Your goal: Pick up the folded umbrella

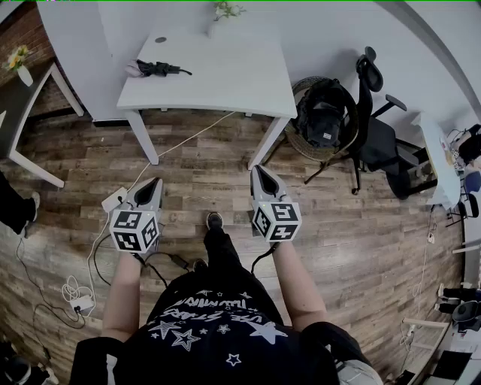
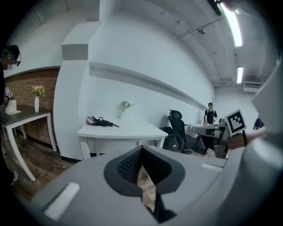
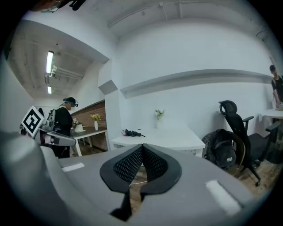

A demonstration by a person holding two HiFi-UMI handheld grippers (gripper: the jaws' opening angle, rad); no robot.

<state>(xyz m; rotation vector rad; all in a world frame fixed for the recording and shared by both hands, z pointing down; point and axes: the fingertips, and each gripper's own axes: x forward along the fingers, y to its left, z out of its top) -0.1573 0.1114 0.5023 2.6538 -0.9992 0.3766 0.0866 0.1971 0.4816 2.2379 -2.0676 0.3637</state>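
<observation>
The folded black umbrella [image 1: 156, 69] lies on the far left part of a white table [image 1: 225, 71], next to a pinkish pouch. It also shows small in the left gripper view [image 2: 102, 122] and the right gripper view [image 3: 132, 133]. Both grippers hang in the air over the wooden floor, well short of the table. My left gripper [image 1: 154, 184] is shut with nothing in it, jaws meeting at the tips [image 2: 141, 150]. My right gripper [image 1: 259, 171] is shut and empty too, jaws together [image 3: 142, 148].
A small vase with a plant [image 1: 223, 13] stands at the table's back edge. A black office chair [image 1: 376, 124] and a backpack in a round basket [image 1: 322, 116] sit right of the table. A dark side table [image 1: 19, 98] stands left. Cables and a power strip [image 1: 113, 199] lie on the floor.
</observation>
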